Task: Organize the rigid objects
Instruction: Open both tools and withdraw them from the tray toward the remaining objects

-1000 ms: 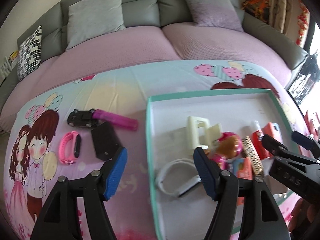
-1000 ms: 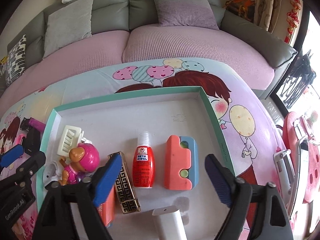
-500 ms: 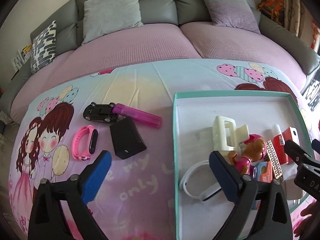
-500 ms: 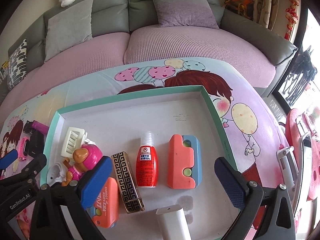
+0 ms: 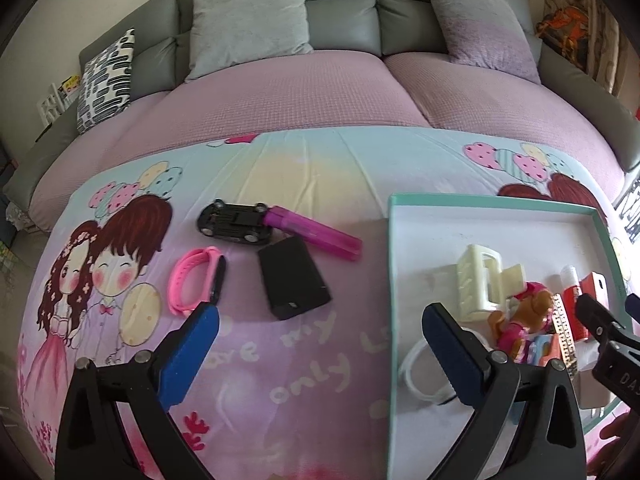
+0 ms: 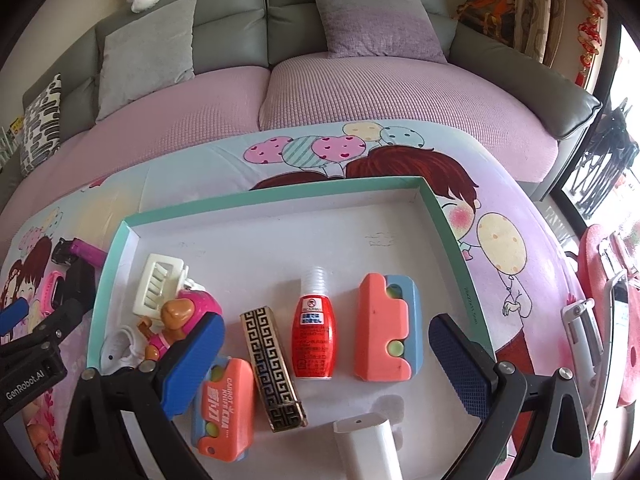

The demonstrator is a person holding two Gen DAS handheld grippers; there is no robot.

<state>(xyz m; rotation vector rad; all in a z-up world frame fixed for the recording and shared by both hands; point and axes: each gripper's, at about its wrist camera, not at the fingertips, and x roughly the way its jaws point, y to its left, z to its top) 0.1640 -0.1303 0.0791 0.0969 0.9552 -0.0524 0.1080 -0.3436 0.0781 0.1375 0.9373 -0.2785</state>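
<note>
My left gripper (image 5: 320, 320) hangs open over the cartoon cloth, left of the teal-rimmed white tray (image 5: 492, 200). Ahead of it lie a black box (image 5: 294, 278), a pink wristband (image 5: 196, 280), a black toy car (image 5: 234, 222) and a magenta lighter (image 5: 316, 234). My right gripper (image 6: 326, 332) stands open above the tray (image 6: 280, 196), nothing gripped. In the tray lie a cream hair claw (image 6: 160, 284), a pup figure (image 6: 180, 320), a white band (image 5: 416, 368), a gold-patterned lighter (image 6: 272, 368), a red bottle (image 6: 314, 328), two orange-blue toys (image 6: 384, 328) (image 6: 224, 404) and a white block (image 6: 368, 444).
A pink-covered grey sofa (image 5: 320, 92) with cushions runs behind the table. A pink stool (image 6: 608, 320) and a metal frame stand off the table's right edge. Bare cloth lies between my left fingers.
My left gripper's jaws have spread wide and it has shifted left, off the tray, leaving the white band there. My right gripper's jaws have also widened; that hand has stayed in place.
</note>
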